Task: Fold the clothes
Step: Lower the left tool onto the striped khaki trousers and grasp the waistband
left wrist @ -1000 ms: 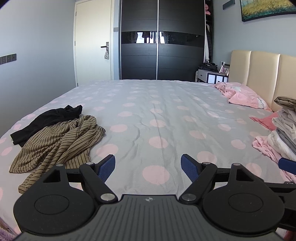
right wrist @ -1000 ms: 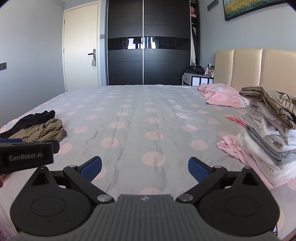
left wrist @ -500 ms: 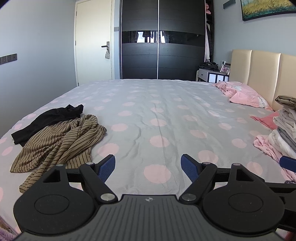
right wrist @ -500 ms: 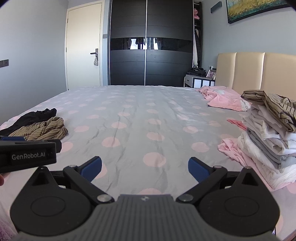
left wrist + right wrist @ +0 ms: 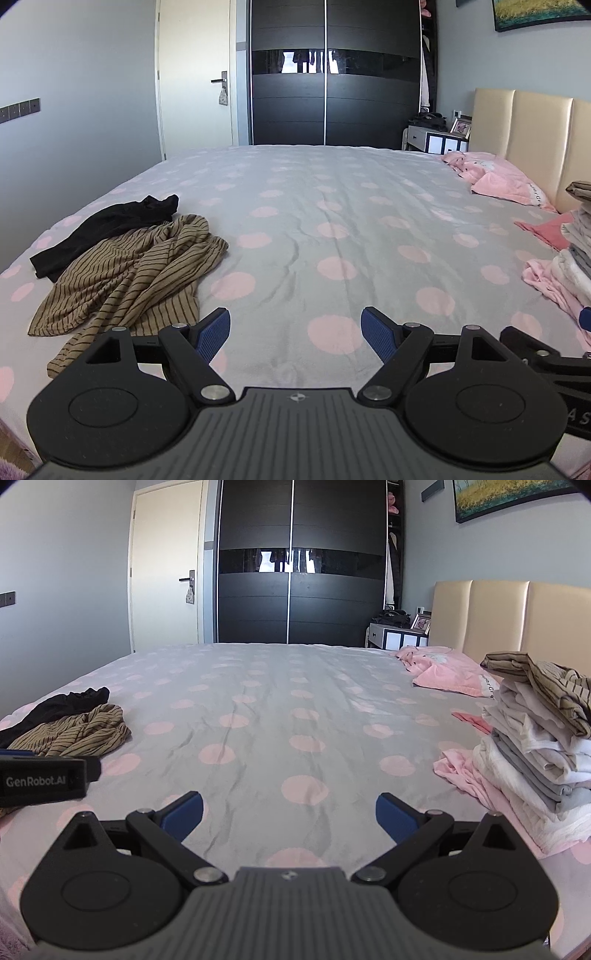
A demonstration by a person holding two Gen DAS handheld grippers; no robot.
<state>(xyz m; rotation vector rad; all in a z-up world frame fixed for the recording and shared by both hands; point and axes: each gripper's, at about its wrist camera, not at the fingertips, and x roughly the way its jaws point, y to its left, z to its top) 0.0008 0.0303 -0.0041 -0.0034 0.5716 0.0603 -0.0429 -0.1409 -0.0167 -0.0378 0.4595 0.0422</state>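
A crumpled tan striped garment (image 5: 129, 273) lies on the left of the bed, with a black garment (image 5: 107, 225) behind it; both show in the right wrist view, the striped one (image 5: 81, 733) in front of the black one (image 5: 55, 707). A stack of folded clothes (image 5: 535, 753) stands on the right, with a striped piece on top. My left gripper (image 5: 295, 334) is open and empty, just right of the striped garment. My right gripper (image 5: 289, 816) is open and empty above bare sheet.
The bed (image 5: 314, 221) has a grey sheet with pink dots. A pink pillow (image 5: 506, 184) and a beige headboard (image 5: 535, 140) are at the right. A loose pink cloth (image 5: 465, 771) lies by the stack. A black wardrobe (image 5: 332, 74) and a door (image 5: 195, 85) stand behind.
Both grippers have drifted slightly leftward; the striped garment sits a bit nearer the left gripper. Both grippers stay open and empty.
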